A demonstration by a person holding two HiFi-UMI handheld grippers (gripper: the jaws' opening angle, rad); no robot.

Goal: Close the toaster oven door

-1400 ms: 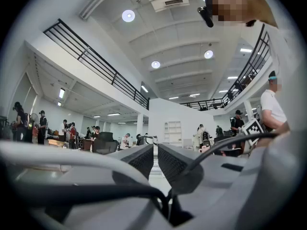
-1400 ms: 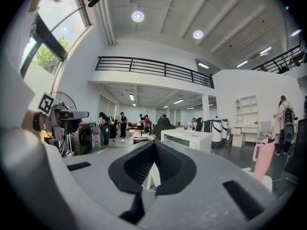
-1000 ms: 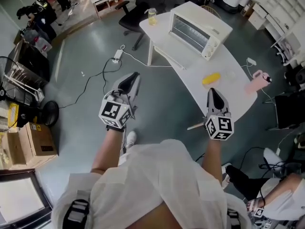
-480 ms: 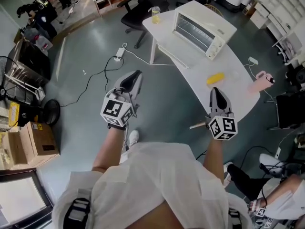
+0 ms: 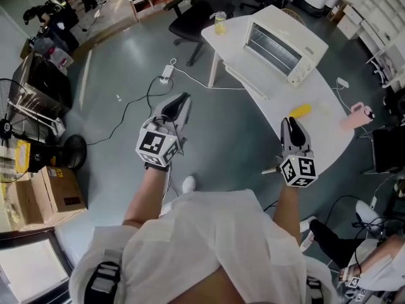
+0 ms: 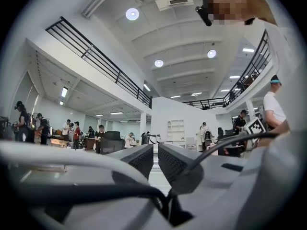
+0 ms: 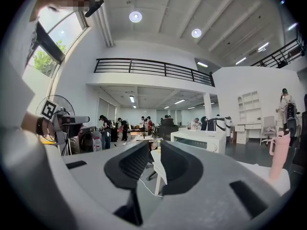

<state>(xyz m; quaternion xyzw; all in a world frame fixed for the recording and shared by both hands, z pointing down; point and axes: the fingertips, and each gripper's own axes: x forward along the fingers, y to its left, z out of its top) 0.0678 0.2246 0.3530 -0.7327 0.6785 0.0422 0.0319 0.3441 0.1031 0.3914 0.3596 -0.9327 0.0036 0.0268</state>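
Observation:
The white toaster oven [image 5: 286, 44] stands at the far end of a white table [image 5: 253, 87], its glass door upright against the front; it also shows in the right gripper view [image 7: 199, 140]. My left gripper [image 5: 176, 104] hangs over the floor, well left of the table. Its jaws [image 6: 155, 150] stand a thin slit apart with nothing between them. My right gripper [image 5: 291, 125] hovers by the table's near edge, far short of the oven. Its jaws [image 7: 154, 147] are opening, and nothing is between them.
On the table lie a yellow object [image 5: 300, 111], a pink bottle [image 5: 357, 114] and a cup of yellow liquid [image 5: 219, 23]. A black chair [image 5: 196, 18] stands behind it. A power strip with cables [image 5: 168, 71] lies on the floor. A fan [image 5: 69, 151] and boxes [image 5: 54, 195] are at the left.
The table and oven have slid right and slightly down in the head view. My right gripper has drifted a little lower and right. The left gripper has barely moved.

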